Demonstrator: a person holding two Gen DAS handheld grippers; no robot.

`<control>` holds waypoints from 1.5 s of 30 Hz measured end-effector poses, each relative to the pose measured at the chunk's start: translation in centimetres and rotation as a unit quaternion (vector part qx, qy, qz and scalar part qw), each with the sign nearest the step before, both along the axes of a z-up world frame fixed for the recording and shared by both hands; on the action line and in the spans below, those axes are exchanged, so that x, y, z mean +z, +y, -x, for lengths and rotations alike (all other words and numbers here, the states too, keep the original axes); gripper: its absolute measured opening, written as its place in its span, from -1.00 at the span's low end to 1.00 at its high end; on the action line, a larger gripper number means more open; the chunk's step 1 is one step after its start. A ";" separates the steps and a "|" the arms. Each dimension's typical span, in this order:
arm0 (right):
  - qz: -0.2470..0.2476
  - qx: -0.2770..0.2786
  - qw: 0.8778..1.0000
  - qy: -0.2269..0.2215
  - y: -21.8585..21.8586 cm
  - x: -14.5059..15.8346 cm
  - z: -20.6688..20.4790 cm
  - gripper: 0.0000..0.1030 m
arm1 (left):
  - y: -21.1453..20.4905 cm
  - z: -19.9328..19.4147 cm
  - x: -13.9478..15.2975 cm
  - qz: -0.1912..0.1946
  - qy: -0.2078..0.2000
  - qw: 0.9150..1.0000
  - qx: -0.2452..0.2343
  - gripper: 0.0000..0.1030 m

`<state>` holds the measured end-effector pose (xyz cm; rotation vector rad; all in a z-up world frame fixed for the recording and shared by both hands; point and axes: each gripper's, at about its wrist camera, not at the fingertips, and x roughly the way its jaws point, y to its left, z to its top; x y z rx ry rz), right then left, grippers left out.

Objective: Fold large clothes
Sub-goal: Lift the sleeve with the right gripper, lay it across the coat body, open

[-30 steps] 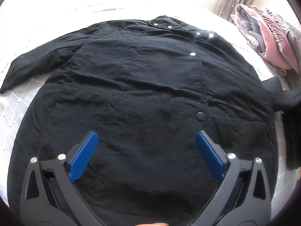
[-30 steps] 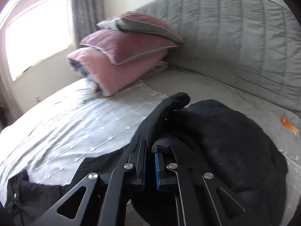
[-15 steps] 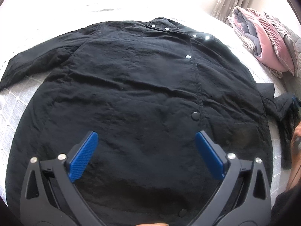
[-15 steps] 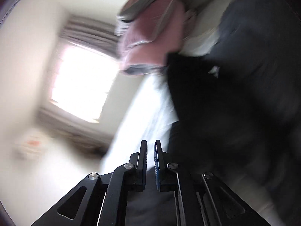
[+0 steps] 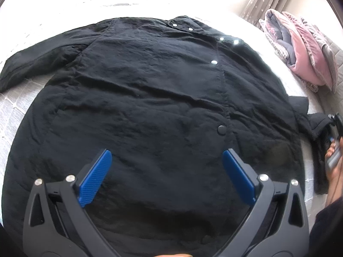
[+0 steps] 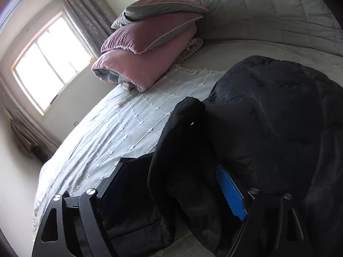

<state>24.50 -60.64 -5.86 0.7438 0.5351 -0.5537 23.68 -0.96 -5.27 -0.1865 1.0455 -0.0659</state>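
Coat [image 5: 150,111] lies flat, front up, on the bed [image 5: 12,115]; long axis runs 6 to 12 in the left view, collar at 12, hem at 6 under the left gripper [image 5: 165,160]. Left jaws are spread wide, nothing between them, hovering over the lower front.

Key relation: right sleeve [image 6: 182,150] trails off the coat's 3 o'clock edge, and the right gripper [image 6: 171,171] is the nearer one. It sits right at that sleeve, jaws apart, cloth bunched between them but not pinched (looks like a release, judging only from the gap).

Versus a second ago: right jaws were clamped on the sleeve, now parted. Left gripper and coat body barely changed. Pillows [image 6: 150,42] at 1 o'clock, untouched.
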 end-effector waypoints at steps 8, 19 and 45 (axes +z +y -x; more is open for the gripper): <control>0.013 0.017 0.999 0.040 0.0 1.3 -5.4 -0.86 | 0.6 -0.3 -0.2 0.008 0.006 1.000 0.009 1.00; 0.043 0.127 0.974 -0.184 10.5 13.2 -3.9 -0.87 | 2.2 -0.5 -0.2 0.023 0.009 0.999 0.034 1.00; -0.005 0.500 0.866 0.008 43.0 -2.0 -10.8 -0.26 | 7.1 -1.3 -0.3 0.074 0.017 0.993 0.088 1.00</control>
